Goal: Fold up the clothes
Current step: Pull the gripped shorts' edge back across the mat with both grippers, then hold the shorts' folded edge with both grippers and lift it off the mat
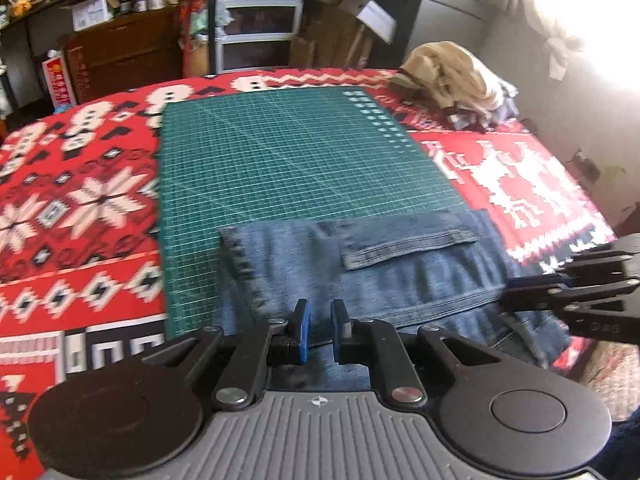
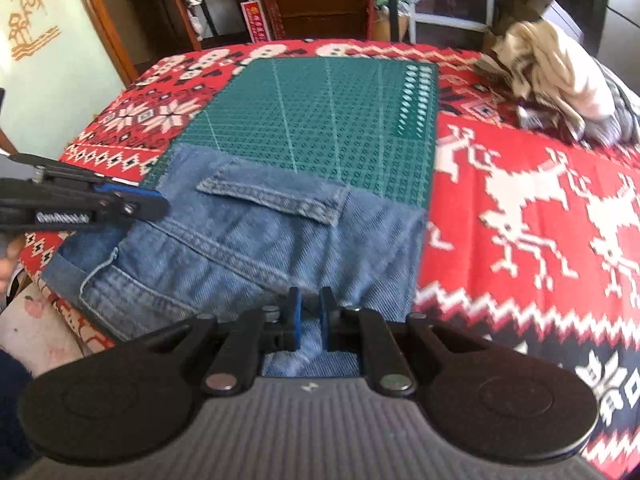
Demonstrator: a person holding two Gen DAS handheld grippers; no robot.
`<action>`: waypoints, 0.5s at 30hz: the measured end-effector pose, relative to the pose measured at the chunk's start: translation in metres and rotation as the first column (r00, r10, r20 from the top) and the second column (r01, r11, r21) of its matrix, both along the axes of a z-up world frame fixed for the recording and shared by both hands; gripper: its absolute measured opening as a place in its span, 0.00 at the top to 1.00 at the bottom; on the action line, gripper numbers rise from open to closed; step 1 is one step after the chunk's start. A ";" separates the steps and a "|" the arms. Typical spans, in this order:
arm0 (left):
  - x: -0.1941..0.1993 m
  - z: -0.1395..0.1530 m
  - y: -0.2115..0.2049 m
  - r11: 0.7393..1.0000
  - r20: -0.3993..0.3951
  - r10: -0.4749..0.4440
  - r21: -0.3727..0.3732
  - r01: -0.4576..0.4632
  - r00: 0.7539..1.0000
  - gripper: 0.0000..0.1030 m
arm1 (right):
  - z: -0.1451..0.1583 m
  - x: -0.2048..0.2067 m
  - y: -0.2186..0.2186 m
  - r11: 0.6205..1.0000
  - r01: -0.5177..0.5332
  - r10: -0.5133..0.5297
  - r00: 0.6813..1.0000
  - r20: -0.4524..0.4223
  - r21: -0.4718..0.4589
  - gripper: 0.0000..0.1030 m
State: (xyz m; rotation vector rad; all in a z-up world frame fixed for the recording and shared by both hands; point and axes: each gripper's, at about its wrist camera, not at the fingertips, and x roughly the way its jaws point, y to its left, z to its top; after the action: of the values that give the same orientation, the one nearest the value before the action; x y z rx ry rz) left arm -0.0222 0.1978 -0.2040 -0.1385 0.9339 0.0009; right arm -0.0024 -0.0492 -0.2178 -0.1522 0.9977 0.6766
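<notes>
Left wrist: both claws point(image 1: 320, 330) point(image 2: 310, 316) released over folded jeans point(image 1: 380, 280).
Risk: pinching one denim layer only would undo fold.

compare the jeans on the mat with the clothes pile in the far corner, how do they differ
The jeans are blue denim, lying flat and folded, partly on the green mat. The clothes pile is mostly cream and grey, crumpled in a heap, off the mat. Both rest on the red patterned blanket.

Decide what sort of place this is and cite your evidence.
Probably a lived-in bedroom or spare room at home: a patterned red blanket over a bed-like surface, a laundry pile, and cluttered shelves behind.
</notes>
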 end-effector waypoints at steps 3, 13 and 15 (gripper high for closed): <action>-0.006 0.005 0.004 0.999 -0.005 0.020 -0.036 -0.020 1.000 0.89 | 0.006 -0.006 -0.008 1.000 0.024 -0.024 1.000 0.008 0.000 0.90; 0.003 0.005 -0.037 0.987 0.011 -0.117 -0.111 0.118 0.993 0.89 | 0.018 -0.008 0.041 0.995 -0.104 0.103 0.993 0.055 0.009 0.90; 0.005 -0.006 -0.041 0.988 -0.029 -0.123 -0.094 0.120 0.992 0.89 | 0.010 -0.009 0.044 0.994 -0.108 0.108 0.993 0.042 -0.020 0.90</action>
State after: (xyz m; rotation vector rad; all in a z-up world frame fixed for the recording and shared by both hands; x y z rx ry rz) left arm -0.0175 0.1571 -0.2095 -0.1668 0.9761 -0.1530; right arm -0.0117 -0.0050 -0.2073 -0.2368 0.9598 0.7603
